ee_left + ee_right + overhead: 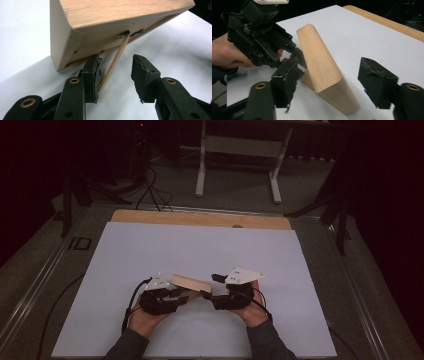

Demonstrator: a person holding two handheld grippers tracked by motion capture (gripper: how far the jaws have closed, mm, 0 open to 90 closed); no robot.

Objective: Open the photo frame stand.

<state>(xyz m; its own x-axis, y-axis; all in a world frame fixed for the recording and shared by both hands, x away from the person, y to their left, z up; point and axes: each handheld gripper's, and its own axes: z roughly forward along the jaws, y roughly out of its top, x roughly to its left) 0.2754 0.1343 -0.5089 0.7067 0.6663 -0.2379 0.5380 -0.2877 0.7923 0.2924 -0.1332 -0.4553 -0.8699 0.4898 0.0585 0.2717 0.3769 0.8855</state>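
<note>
Resting tilted on the white sheet [200, 245] near the person's edge of the table [200, 218], a wooden box [190, 282] sits between the two grippers, one long edge down and its broad face slanting up. The left gripper [175, 298] reaches under the box's raised side; in the left gripper view its jaws stand partly apart, and a thin wooden stick [113, 65] that runs from a metal fitting [123, 35] on the box's underside passes between them, lying against the inner face of the left-hand jaw while the other jaw stands clear of it. Whether that counts as a grip I cannot tell. The right gripper [207, 286] faces the box's near end; in the right gripper view its jaws are spread wide, one on each side of the box [324, 72], neither pad touching the wood.
</note>
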